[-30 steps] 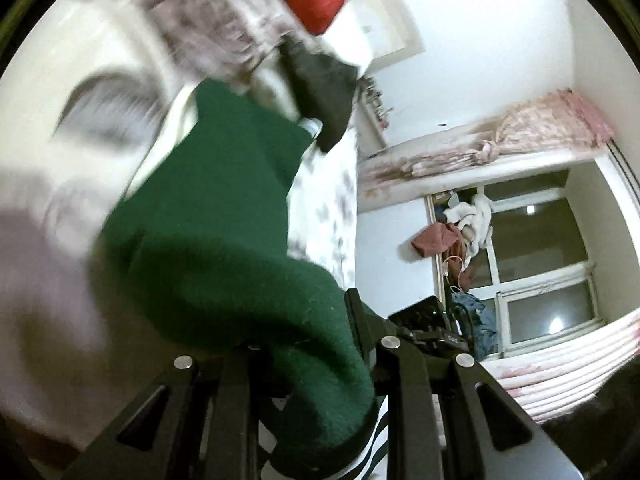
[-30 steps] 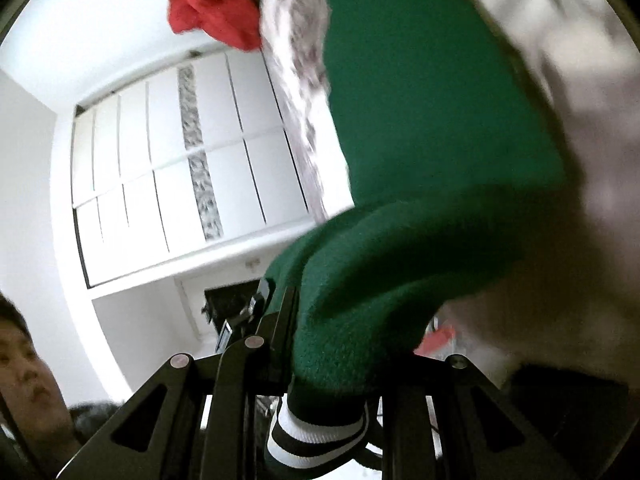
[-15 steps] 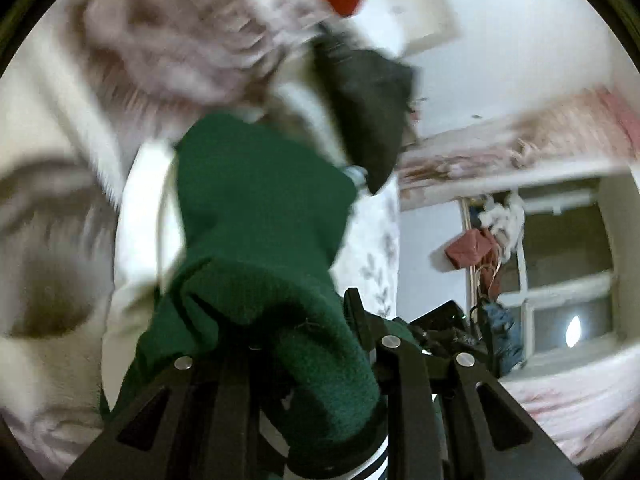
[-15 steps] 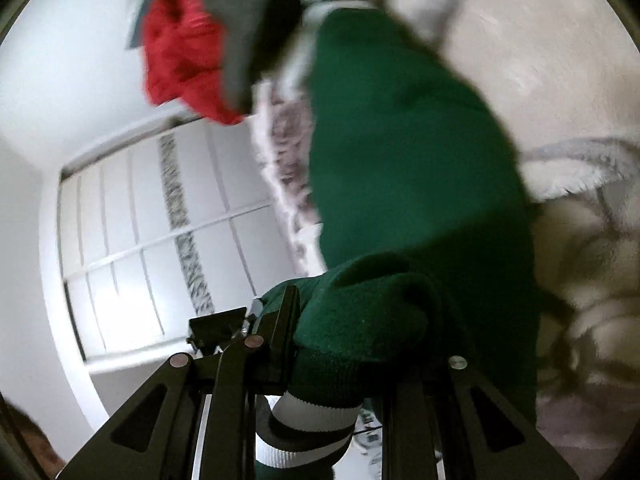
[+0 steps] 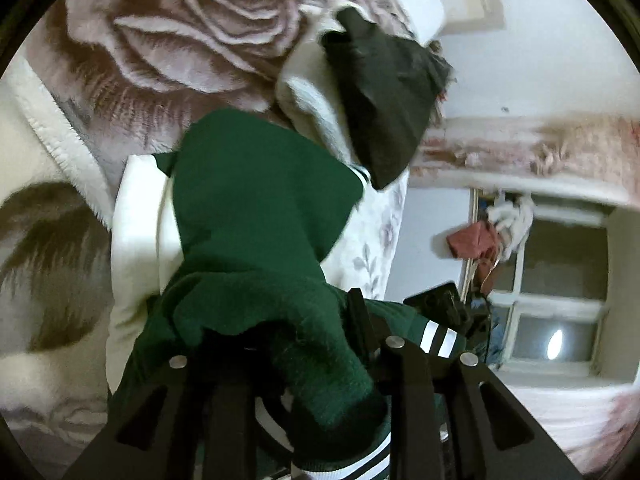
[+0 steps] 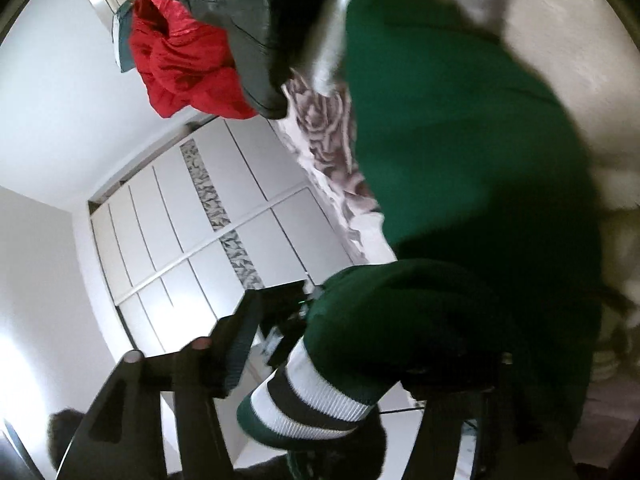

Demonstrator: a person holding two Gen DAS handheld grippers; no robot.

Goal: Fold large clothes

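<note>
Green varsity jacket (image 5: 256, 216): striped hem clamped by left gripper (image 5: 304, 364) and right gripper (image 6: 360, 360); fold under way, laying flat on rose-print blanket (image 5: 180, 36) judged next.

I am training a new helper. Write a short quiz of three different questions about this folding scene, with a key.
1. True or false: the left gripper is shut on the green sweater.
2. Which lies nearest the red garment? A) black jacket B) white wardrobe C) window
3. Fill in: the sweater's cuff at the right gripper has white and ____ stripes.

Key: 1 true; 2 A; 3 green.
</note>
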